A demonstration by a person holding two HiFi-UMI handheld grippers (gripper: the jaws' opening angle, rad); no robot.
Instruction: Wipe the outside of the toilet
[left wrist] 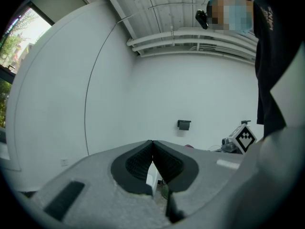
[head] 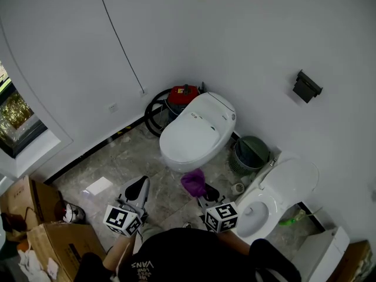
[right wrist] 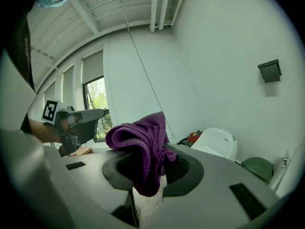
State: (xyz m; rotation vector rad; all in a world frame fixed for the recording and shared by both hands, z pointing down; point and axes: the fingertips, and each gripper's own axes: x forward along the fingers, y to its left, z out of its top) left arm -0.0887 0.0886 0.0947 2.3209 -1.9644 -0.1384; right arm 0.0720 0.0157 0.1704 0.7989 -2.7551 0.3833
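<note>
Right gripper view: right gripper (right wrist: 153, 165) clamps the purple cloth (right wrist: 138, 142), left gripper (left wrist: 152, 143) is closed and empty; press the cloth flat against the far closed toilet (head: 197, 131).

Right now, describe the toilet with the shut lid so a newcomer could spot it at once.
Against the white wall, find the red machine and the green bin. The toilet sits between them. Its lid is shut, unlike the open toilet beyond the bin.
</note>
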